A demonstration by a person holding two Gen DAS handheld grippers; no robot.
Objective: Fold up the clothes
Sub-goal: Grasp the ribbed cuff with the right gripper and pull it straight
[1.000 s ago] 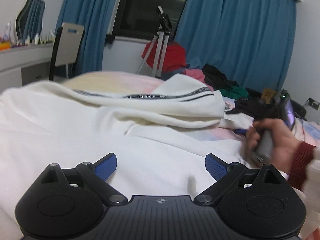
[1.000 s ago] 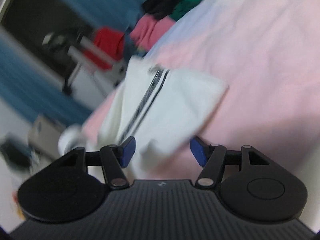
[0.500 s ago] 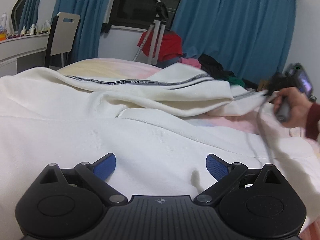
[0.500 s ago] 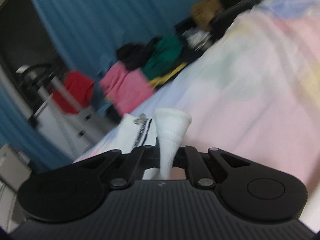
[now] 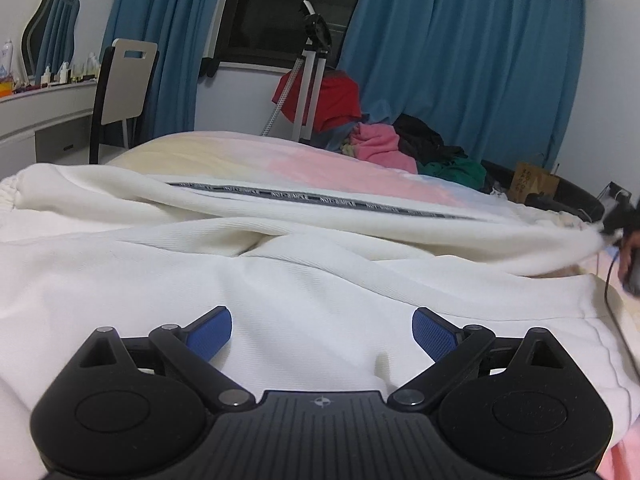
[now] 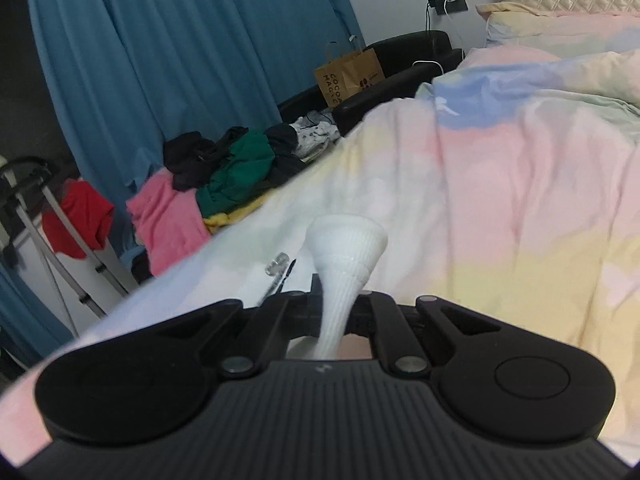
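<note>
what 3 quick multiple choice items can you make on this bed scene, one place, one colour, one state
1. Where does the brown paper bag stand?
A. on the desk
B. by the black furniture beside the bed
C. on the chair

2. What colour are the curtains?
A. blue
B. grey
C. yellow

3. How are the right gripper jaws?
A. wide open
B. shut on nothing
C. shut on the white garment

Key: 1 B, it sits against the dark furniture; 2 A, blue folds flank the window; 3 C, a white cuff pokes out between them.

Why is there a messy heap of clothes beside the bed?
That clothes pile, pink, green and black, lies crumpled and unfolded by the curtain. A red garment hangs over the tripod. The white garment being folded looks normal.
</note>
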